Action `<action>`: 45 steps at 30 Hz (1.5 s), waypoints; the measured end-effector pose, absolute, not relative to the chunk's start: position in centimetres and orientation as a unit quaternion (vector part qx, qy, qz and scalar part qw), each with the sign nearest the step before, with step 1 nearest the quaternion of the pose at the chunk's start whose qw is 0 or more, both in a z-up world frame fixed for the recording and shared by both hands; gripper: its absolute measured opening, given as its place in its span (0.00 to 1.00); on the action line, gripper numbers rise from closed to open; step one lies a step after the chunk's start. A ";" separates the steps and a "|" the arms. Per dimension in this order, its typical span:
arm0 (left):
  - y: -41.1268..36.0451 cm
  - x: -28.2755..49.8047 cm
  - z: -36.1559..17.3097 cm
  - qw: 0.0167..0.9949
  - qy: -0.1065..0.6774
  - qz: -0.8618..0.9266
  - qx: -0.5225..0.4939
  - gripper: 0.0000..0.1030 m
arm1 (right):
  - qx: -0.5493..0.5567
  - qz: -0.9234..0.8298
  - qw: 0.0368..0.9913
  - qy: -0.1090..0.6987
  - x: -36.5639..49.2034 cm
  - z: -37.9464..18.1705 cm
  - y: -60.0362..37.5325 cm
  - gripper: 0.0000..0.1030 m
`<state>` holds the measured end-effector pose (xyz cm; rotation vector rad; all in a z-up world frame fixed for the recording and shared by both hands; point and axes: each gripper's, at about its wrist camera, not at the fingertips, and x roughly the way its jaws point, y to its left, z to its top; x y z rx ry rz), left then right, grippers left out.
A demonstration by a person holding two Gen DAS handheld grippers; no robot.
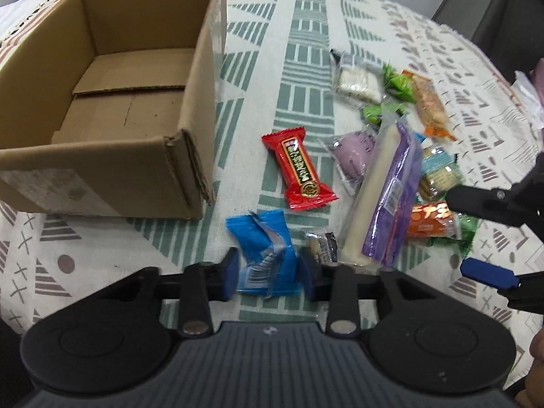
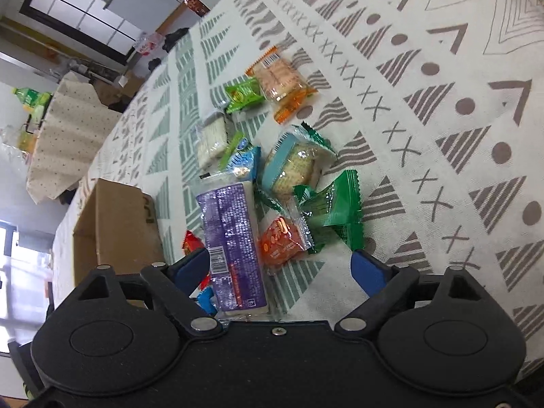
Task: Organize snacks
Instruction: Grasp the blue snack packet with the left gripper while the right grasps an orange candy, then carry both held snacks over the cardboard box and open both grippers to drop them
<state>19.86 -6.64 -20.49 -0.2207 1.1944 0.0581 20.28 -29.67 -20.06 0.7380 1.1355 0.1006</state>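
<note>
My left gripper point(image 1: 269, 270) is shut on a crumpled blue snack packet point(image 1: 265, 255) lying on the patterned tablecloth, its blue pads pressing both sides. An open cardboard box point(image 1: 102, 170) stands just left of it, with nothing visible inside. A red bar point(image 1: 299, 170) lies between box and pile. My right gripper point(image 2: 280, 268) hangs open low over the pile, its fingers either side of a long purple packet point(image 2: 234, 238) and a small orange packet point(image 2: 280, 241), not pressing either. The left wrist view shows the right gripper point(image 1: 482, 238) at the pile's right edge.
The pile also holds a green packet point(image 2: 333, 207), a blue-tray cracker pack point(image 2: 292, 166), a white rice cake point(image 2: 212, 139), an orange cracker pack point(image 2: 282, 81) and a purple bun point(image 1: 353, 153). A dark chair point(image 1: 493, 10) stands beyond the table's far edge.
</note>
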 end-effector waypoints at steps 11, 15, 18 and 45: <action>-6.1 19.8 -20.4 0.822 0.555 0.035 -0.123 0.32 | 0.353 0.018 0.767 0.535 21.9 -22.1 -28.7 0.57; -5.8 19.4 -20.0 0.824 0.552 0.037 -0.125 0.32 | 0.359 0.003 0.774 0.521 22.0 -22.4 -28.6 0.37; -5.9 19.2 -19.6 0.828 0.546 0.036 -0.125 0.32 | 0.354 0.002 0.783 0.511 22.1 -22.5 -28.4 0.25; -3.7 14.2 -9.8 0.881 0.448 0.033 -0.146 0.32 | 0.417 0.129 0.810 0.391 18.0 -13.4 -27.8 0.22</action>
